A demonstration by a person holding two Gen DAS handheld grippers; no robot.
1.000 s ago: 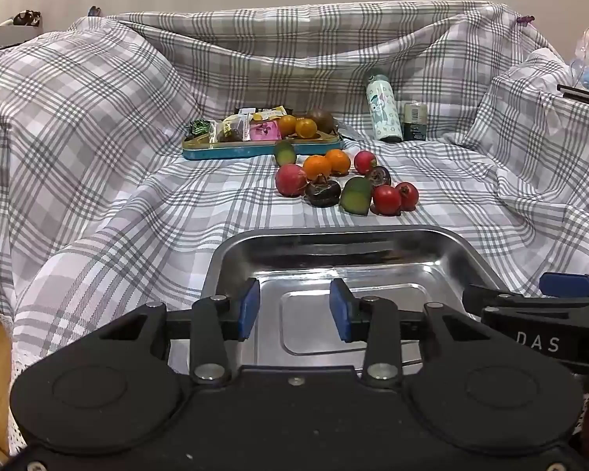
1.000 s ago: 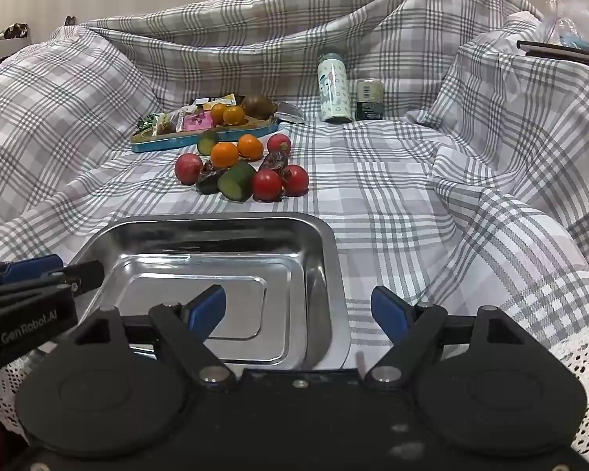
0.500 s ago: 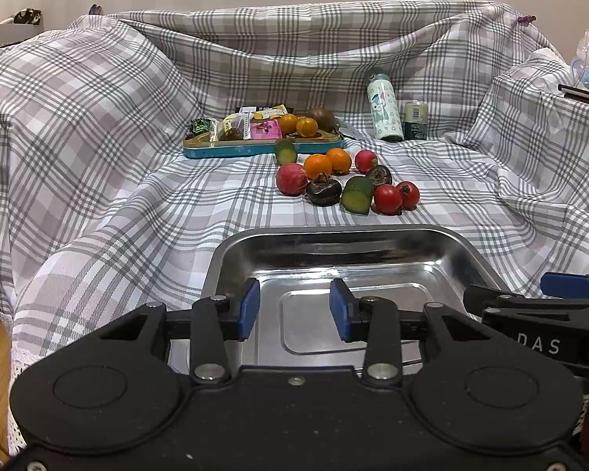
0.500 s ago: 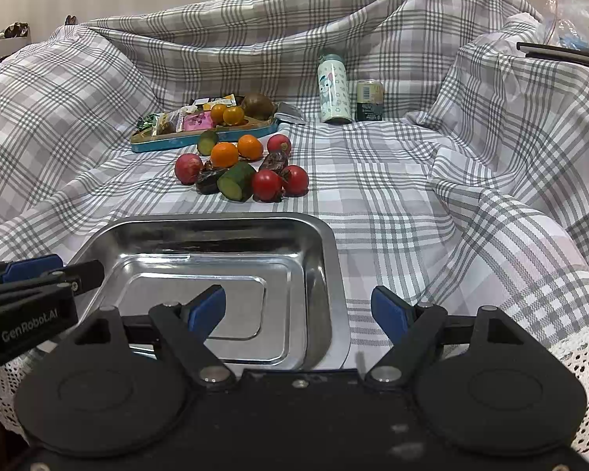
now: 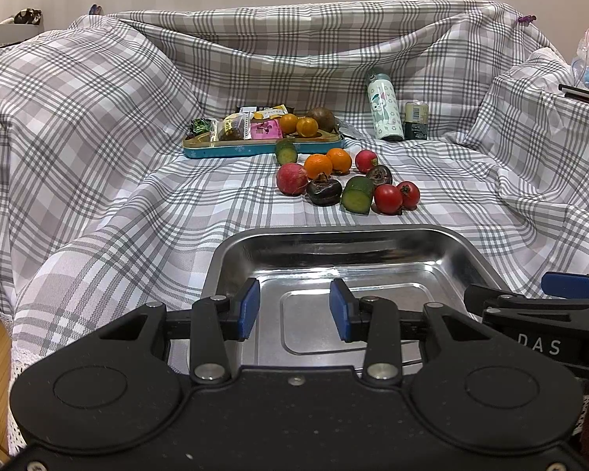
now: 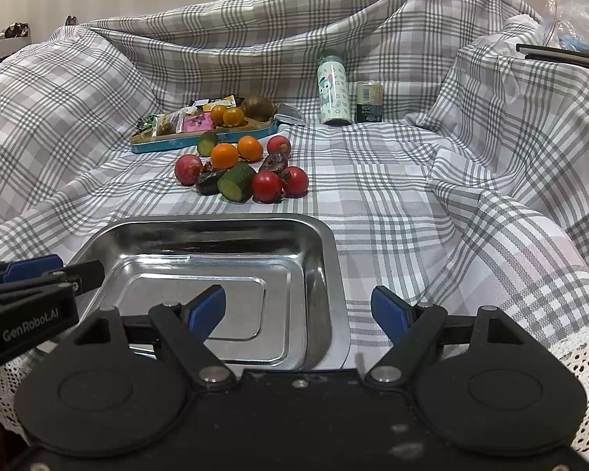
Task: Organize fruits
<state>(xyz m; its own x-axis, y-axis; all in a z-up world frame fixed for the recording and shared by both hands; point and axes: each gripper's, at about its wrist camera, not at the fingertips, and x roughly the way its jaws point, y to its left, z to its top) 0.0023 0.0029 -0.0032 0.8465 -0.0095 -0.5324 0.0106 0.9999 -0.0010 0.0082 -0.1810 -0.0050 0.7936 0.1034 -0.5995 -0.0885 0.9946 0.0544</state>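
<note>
Nothing had moved since the earlier frames: you kept both grippers hovering at the near edge of the steel tray (image 5: 467,247). Your left gripper (image 5: 294,308) had its fingers released, holding nothing, and your right gripper (image 6: 298,308) was spread wider, also holding nothing. The fruits (image 6: 239,170) lay in a cluster on the checked cloth (image 6: 392,196) just beyond the tray, before the blue tin (image 5: 263,147).

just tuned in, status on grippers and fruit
Left gripper and right gripper open, empty. Steel tray empty, fruit pile on cloth beyond it. Path clear.
</note>
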